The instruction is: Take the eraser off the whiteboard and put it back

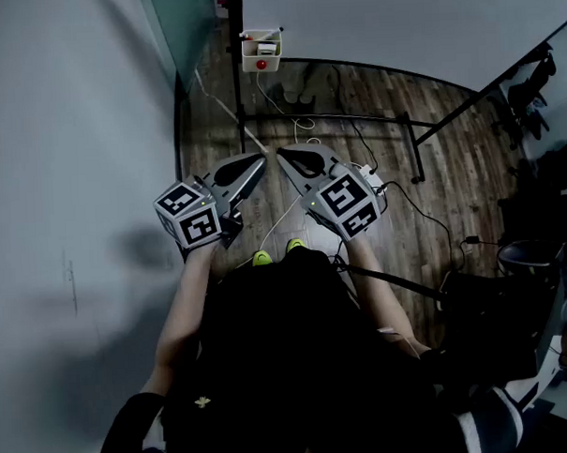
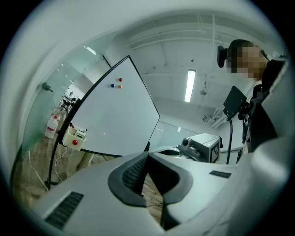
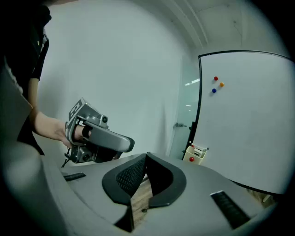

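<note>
Eraser first: from where I stand it seems to be the pale block with a dark face (image 1: pixel 267 48) sitting in the small cream holder (image 1: pixel 250 57) at the lower corner of the whiteboard (image 1: pixel 396 19), though it is too small in every view for me to be sure. That holder has a red knob (image 1: pixel 261 64) on its front and hangs by the board's black frame, well ahead of the person and clear of both tools. Three little magnets, red (image 3: pixel 215 79), orange (image 3: pixel 221 84) and blue (image 3: pixel 214 90), sit close together high on the otherwise bare board. The person stands on the wood floor (image 1: pixel 374 161) and holds the two grippers out in front at about the same height, near each other, their noses angled inward toward one another. The left gripper (image 1: pixel 255 166) has its jaws brought together at the tips with nothing between them; only floor shows through the gap behind the pads. The right gripper (image 1: pixel 288 157) is the same, jaws closed tip to tip and empty. Neither one touches the board or the holder.
</note>
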Demonstrator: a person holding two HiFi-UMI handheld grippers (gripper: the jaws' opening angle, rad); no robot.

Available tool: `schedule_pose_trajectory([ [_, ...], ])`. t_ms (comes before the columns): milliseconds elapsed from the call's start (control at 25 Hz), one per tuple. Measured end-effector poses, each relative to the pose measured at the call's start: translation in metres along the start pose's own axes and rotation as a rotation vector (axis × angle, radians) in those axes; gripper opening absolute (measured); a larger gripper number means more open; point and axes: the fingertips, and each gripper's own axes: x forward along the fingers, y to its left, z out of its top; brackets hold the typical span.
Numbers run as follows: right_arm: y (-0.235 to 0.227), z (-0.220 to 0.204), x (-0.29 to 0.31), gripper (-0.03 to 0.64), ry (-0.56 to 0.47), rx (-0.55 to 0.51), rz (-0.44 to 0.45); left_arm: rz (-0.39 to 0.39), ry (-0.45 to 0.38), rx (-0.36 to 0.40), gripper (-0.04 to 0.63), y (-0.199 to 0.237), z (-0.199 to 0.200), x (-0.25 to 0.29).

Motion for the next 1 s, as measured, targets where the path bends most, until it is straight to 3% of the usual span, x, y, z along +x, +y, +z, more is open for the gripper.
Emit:
schedule_pose_trajectory([
  [760, -0.031, -0.008, -0.015, 0.018, 0.000, 0.026, -0.075, -0.012, -0.001, -0.024, 0.017, 0.003, -0.007, 0.001],
  [1000, -0.044, -0.014, -0.008, 0.018, -0.007, 0.046, -0.055, 0.003, -0.006, -0.020, 0.017, 0.012, -0.005, 0.013],
])
